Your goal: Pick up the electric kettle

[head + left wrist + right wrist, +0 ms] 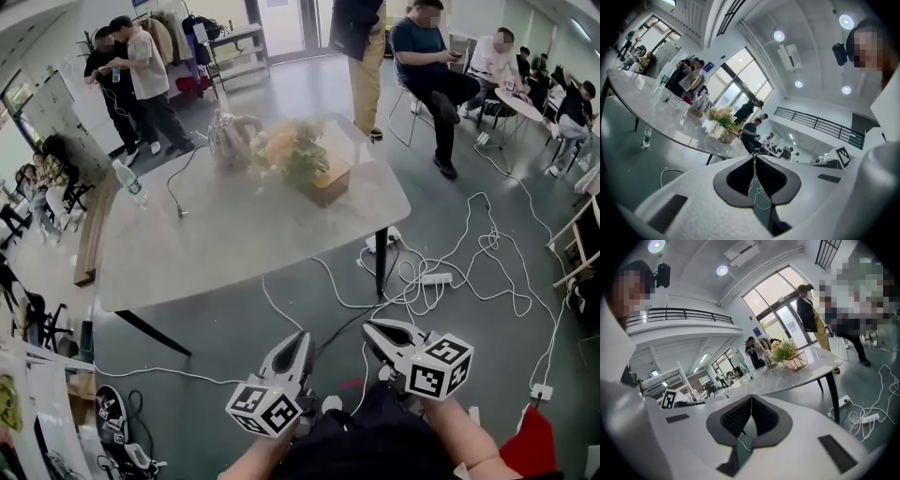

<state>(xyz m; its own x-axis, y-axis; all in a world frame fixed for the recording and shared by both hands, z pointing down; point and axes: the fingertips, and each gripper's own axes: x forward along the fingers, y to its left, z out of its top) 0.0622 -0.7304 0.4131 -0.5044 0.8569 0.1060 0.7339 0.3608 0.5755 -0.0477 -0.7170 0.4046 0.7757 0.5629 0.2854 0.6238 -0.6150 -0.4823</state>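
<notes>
The left gripper (301, 337) and right gripper (368, 328) share a pale grey-white moulded shell that tapers to a point, with dark ribbed pads (737, 416) inside and slim black slots (836, 453) in the casing. Each carries a cube of black-and-white square markers, the left cube (264, 409) and the right cube (439, 366). The person wears a black top (375, 442).

Table (234, 234) with kettle (228, 139), flowers (295, 155), bottle (129, 183)
</notes>
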